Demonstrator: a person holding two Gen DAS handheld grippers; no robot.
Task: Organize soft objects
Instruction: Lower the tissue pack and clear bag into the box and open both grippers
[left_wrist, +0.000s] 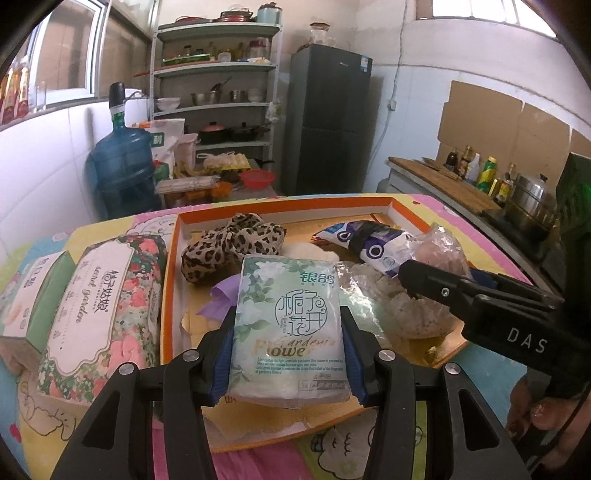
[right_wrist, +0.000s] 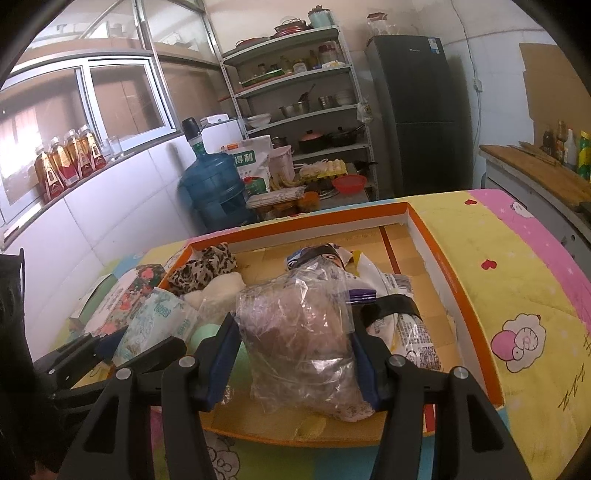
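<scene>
The left hand-held gripper (left_wrist: 288, 328) clamps a pale green tissue pack (left_wrist: 288, 325) between its blue pads, held above the near part of the orange-rimmed cardboard tray (left_wrist: 164, 295). The right hand-held gripper (right_wrist: 295, 332) grips a clear plastic bag (right_wrist: 299, 332) of brownish soft material over the same tray. A leopard-print cloth (left_wrist: 232, 243) lies at the tray's far left; a floral tissue pack (left_wrist: 99, 310) rests on the surface beside it.

- Tray (left_wrist: 168, 280): orange rim, white inner wall.
- Cloth bundle (left_wrist: 236, 240) inside the tray: leopard print, tan and black.
- Tissue pack (left_wrist: 288, 325): pale green, white flowers.
- Tissue box (left_wrist: 107, 306) left of the tray: red-pink floral.
- Bench cover (right_wrist: 517, 295): yellow, pink, cartoon sheep.
</scene>
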